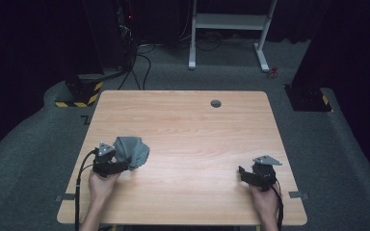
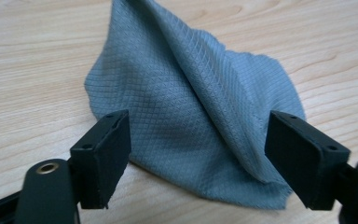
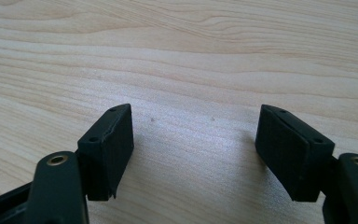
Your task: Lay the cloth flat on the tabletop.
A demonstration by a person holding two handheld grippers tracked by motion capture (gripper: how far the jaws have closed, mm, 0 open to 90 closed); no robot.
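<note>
A grey cloth point(image 1: 131, 150) with a fine diamond weave lies rumpled on the left part of the wooden table point(image 1: 183, 125). My left gripper point(image 1: 125, 166) is right at its near edge. In the left gripper view the cloth point(image 2: 191, 116) rises in a soft fold between the wide-apart jaws of the left gripper point(image 2: 198, 158), which stands open with the fabric loose and not pinched. My right gripper point(image 1: 243, 174) rests near the table's front right, open. Bare wood lies between the jaws of the right gripper point(image 3: 193, 154) in the right gripper view.
A small round grommet point(image 1: 216, 103) sits in the table near its far edge. Beyond the table stand a white desk frame point(image 1: 229, 29), cables on the dark carpet, and black stands with yellow-striped bases point(image 1: 79, 94) at far left.
</note>
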